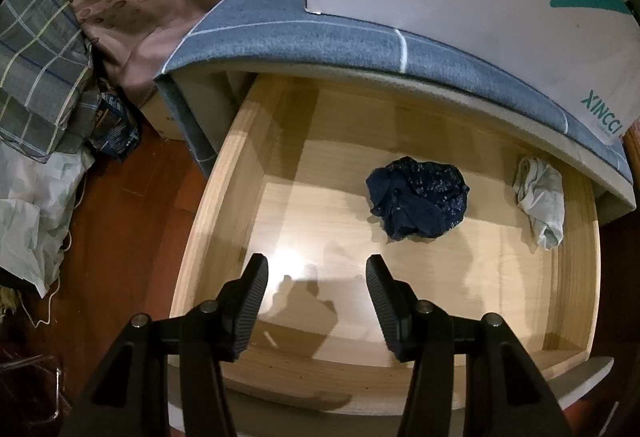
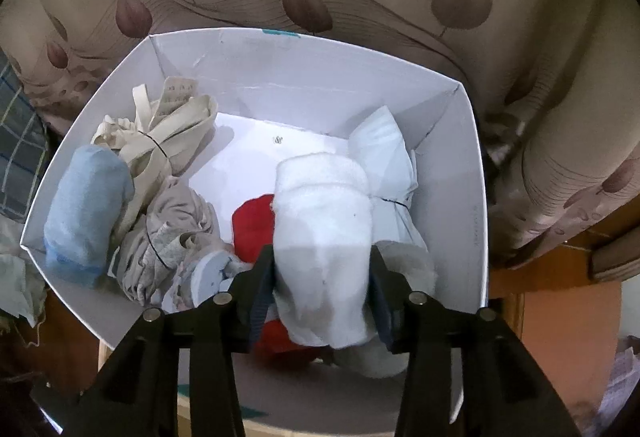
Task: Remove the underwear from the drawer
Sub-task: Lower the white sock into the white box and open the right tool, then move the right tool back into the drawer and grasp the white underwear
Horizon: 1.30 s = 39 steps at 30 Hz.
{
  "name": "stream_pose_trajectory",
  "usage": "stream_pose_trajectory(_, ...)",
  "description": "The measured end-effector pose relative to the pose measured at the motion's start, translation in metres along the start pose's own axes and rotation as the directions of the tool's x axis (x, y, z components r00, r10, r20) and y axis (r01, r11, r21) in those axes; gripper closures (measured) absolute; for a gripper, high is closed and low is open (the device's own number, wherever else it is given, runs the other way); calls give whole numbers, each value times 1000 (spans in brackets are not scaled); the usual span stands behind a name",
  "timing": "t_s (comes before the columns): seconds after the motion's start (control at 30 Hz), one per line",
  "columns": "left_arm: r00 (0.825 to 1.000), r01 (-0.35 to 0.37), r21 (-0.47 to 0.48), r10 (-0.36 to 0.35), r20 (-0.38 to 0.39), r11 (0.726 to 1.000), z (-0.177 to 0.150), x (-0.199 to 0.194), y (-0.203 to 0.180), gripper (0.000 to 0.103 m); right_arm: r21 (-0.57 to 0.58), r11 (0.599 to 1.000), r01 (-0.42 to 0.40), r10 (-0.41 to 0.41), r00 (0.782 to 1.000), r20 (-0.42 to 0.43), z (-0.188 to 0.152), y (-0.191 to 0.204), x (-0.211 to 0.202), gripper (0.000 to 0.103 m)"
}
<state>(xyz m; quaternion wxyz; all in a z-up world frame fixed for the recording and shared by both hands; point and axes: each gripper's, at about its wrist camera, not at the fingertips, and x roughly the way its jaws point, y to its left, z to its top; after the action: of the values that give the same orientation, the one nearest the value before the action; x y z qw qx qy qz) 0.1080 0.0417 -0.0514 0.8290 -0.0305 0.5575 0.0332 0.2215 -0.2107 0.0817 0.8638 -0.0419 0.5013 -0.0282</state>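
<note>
My right tongs [image 2: 322, 273] grip a white roll [image 2: 324, 237] over the box [image 2: 478, 205], left tongs [image 1: 316, 269] open w/ nothing between; navy underwear [image 1: 418, 197] at 1 o'clock in the drawer [image 1: 224, 193] — letting go crooked could snag fabric on a pad.

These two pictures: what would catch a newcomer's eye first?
Probably the white bundle between the right gripper's black fingers, above a white box crammed with rolled clothes, one bright red. Then the nearly bare wooden drawer, holding only a dark blue wad and a pale rag.
</note>
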Motion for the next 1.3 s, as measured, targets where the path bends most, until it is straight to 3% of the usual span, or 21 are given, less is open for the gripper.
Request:
stream_pose_trajectory(0.3,1000,-1,-8,1,6,1000,-1,-1,2,51,7,998,-59,58,995,80,-20,-14,-40,57)
stream_pose_trajectory(0.47,1000,0,-23,1,3,1000,0,-2,5,51,13,992,-124,122,985,120,-72,-29,-73,57)
stream_pose_trajectory(0.57,1000,-4,-22,4,8,1000,0,-4,6,51,15,991,-131,129,988,88,-112,-37,-72,57)
stream_pose_trajectory(0.73,1000,-9,-34,9,9,999,1,-3,9,51,4,993,-119,119,993,-21,-165,-43,-38,64)
stream_pose_trajectory(0.87,1000,-13,-47,13,10,999,1,-4,12,51,-5,995,-99,98,991,-91,-185,-42,8,69)
stream_pose_trajectory(1.0,1000,-11,-54,11,1,998,1,-2,14,51,-34,996,-78,73,989,-129,-193,-37,46,70)
stream_pose_trajectory(1.3,1000,-4,-52,4,-4,999,2,-1,14,51,-72,997,21,-30,993,-117,-184,-34,97,72)
